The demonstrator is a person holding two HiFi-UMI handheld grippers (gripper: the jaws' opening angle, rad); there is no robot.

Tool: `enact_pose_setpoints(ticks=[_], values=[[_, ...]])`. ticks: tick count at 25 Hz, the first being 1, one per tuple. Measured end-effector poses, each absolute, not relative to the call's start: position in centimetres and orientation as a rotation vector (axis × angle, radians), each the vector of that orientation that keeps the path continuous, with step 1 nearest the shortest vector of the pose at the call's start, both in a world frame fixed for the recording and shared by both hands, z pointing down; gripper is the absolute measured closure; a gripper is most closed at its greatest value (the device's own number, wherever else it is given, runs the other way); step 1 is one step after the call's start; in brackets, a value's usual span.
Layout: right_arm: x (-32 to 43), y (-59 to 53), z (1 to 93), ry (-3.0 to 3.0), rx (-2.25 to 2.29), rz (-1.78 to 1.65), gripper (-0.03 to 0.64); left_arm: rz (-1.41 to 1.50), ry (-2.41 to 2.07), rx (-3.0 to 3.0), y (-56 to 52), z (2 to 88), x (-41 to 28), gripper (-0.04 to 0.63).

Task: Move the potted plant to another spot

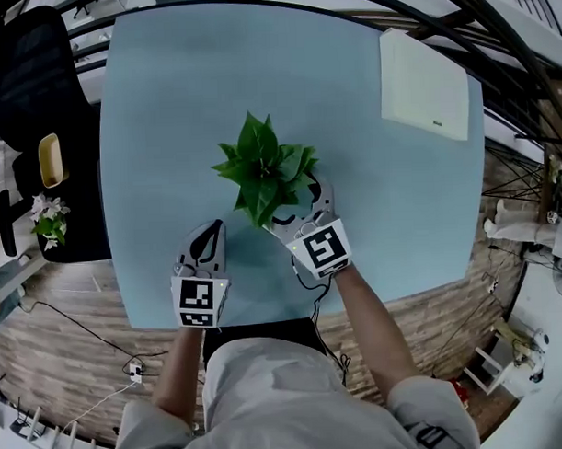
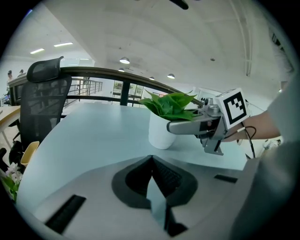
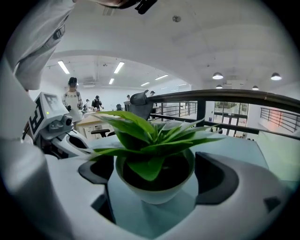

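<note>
A potted plant (image 1: 265,169) with broad green leaves in a white pot (image 3: 154,190) stands near the middle of the pale blue table (image 1: 166,103). My right gripper (image 1: 296,202) is open, jaws spread wide on either side of the pot (image 2: 161,133). In the right gripper view there is a gap between the right pad and the pot, and the left pad lies close to it. My left gripper (image 1: 210,232) hovers to the left of the plant, near the table's front edge. It is shut with nothing between its fingers (image 2: 152,161).
A pale rectangular board (image 1: 423,85) lies at the table's far right corner. A black office chair (image 1: 37,80) stands off the table's left side, with a small flower (image 1: 49,218) below it. The front table edge runs just behind both grippers.
</note>
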State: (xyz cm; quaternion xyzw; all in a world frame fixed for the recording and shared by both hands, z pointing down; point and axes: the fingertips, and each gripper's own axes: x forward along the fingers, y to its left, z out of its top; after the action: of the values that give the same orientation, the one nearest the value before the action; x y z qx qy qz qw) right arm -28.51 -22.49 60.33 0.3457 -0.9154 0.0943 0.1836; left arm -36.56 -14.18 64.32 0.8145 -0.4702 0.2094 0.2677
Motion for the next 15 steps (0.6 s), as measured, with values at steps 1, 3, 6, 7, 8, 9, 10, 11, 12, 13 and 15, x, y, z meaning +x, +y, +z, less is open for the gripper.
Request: enact_pose_setpoints(ticks=[1, 3, 6, 7, 8, 9, 10, 11, 12, 13, 15], values=[[-28.5, -22.8, 60.2, -2.581, 0.982, 0.269, 0.089, 0.564, -1.27, 2.191, -14.1, 64.3, -36.5, 0.583], [-28.4, -23.4, 60.1, -2.575, 1.007, 0.274, 0.089, 0.562, -1.271, 2.183, -13.9, 64.3, -36.5, 0.583], [-28.2, -23.6, 60.3, -2.561, 1.036, 0.278, 0.089, 0.559, -1.277, 2.173, -13.6, 64.1, -36.6, 0.583], [-28.2, -23.5, 60.3, -2.558, 1.039, 0.279, 0.091, 0.558, -1.281, 2.169, -13.5, 64.0, -36.6, 0.583], [-28.3, -23.4, 60.2, -2.557, 1.041, 0.28, 0.091, 0.556, -1.286, 2.165, -13.5, 63.9, -36.7, 0.583], [-28.3, -23.4, 60.2, -2.56, 1.042, 0.281, 0.092, 0.555, -1.291, 2.163, -13.6, 63.8, -36.8, 0.583], [-28.2, -23.3, 60.1, -2.562, 1.045, 0.28, 0.094, 0.555, -1.295, 2.164, -13.7, 63.7, -36.8, 0.583], [-28.1, -23.3, 60.1, -2.563, 1.05, 0.278, 0.095, 0.556, -1.298, 2.167, -13.8, 63.6, -36.7, 0.583], [-28.0, -23.2, 60.1, -2.562, 1.056, 0.282, 0.097, 0.556, -1.302, 2.172, -13.9, 63.4, -36.7, 0.583], [-27.9, -23.1, 60.1, -2.563, 1.062, 0.288, 0.098, 0.557, -1.306, 2.178, -13.9, 63.2, -36.7, 0.583], [-27.8, -22.8, 59.6, -2.571, 1.07, 0.282, 0.1, 0.558, -1.313, 2.188, -13.8, 62.7, -36.5, 0.583]])
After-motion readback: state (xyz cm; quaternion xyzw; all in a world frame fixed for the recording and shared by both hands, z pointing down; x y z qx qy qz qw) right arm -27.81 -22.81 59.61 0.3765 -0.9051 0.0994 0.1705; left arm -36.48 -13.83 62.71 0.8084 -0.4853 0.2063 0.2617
